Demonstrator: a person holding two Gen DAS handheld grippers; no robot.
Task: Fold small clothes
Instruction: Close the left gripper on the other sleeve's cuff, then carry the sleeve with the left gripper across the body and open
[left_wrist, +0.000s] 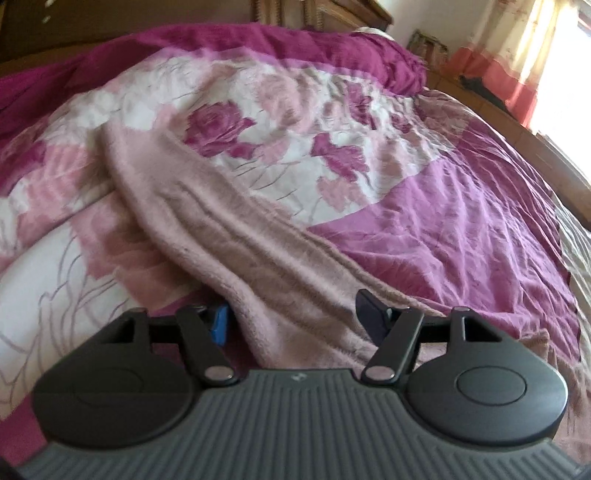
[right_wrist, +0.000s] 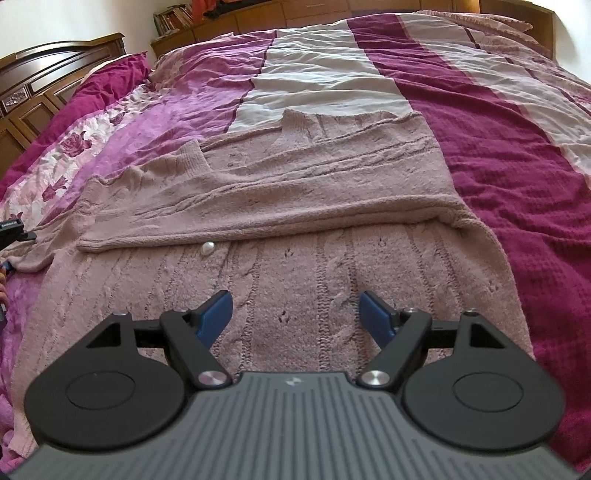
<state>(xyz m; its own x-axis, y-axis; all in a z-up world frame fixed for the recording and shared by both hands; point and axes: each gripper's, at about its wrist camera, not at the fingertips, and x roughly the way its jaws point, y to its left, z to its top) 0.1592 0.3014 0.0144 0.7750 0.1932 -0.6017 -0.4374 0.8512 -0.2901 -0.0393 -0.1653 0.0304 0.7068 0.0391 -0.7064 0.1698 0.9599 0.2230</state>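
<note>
A pale pink cable-knit cardigan (right_wrist: 288, 192) lies on the bed, its far part folded over toward me, with a white button (right_wrist: 207, 248) showing below the fold edge. My right gripper (right_wrist: 295, 314) is open and empty, just above the cardigan's near panel. In the left wrist view a long strip of the same knit, a sleeve (left_wrist: 221, 229), runs from the far left down between my fingers. My left gripper (left_wrist: 295, 319) stands wide open with the sleeve fabric lying between its jaws, not clamped. The left gripper also shows at the right view's left edge (right_wrist: 14, 230).
The bed carries a magenta, pink and white floral and striped cover (right_wrist: 461, 110). A dark wooden headboard (right_wrist: 44, 85) stands at the left, a low wooden shelf (right_wrist: 258, 14) at the far side. Curtains and a bright window (left_wrist: 535, 55) are beyond the bed.
</note>
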